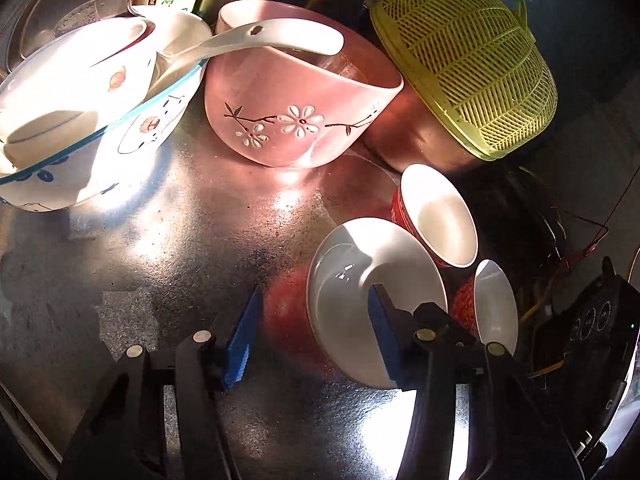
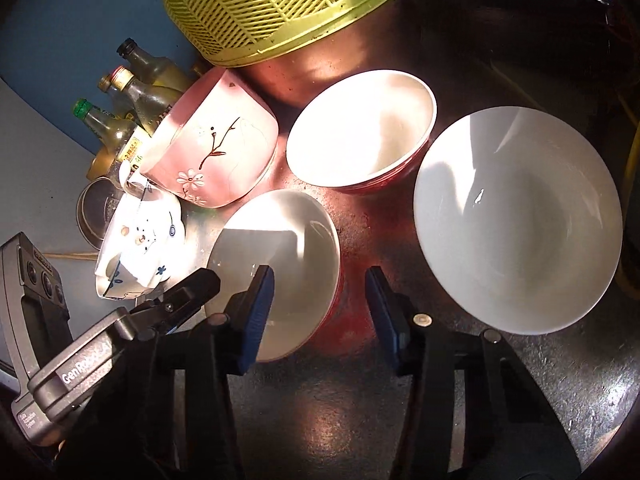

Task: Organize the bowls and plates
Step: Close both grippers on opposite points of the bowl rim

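In the left wrist view my left gripper point(image 1: 316, 312) is open; its right finger reaches into a red-and-white bowl point(image 1: 352, 280) while the left finger stands outside the rim. Behind it sit another red bowl point(image 1: 440, 216) and a white plate point(image 1: 496, 300). A pink flowered bowl point(image 1: 296, 112) holds a white spoon point(image 1: 256, 40). A blue-patterned white bowl point(image 1: 80, 128) with a small bowl inside stands at the left. In the right wrist view my right gripper point(image 2: 320, 292) is open and empty, between the near red bowl point(image 2: 280, 248) and the white plate point(image 2: 520, 220).
An upturned yellow-green basket point(image 1: 472, 60) rests on a copper pot point(image 1: 416, 136) at the back. Sauce bottles point(image 2: 132, 96) and a metal pot point(image 2: 96, 208) stand behind the bowls. The other gripper's body point(image 2: 80, 352) shows at lower left. Wires point(image 1: 576, 240) lie at right.
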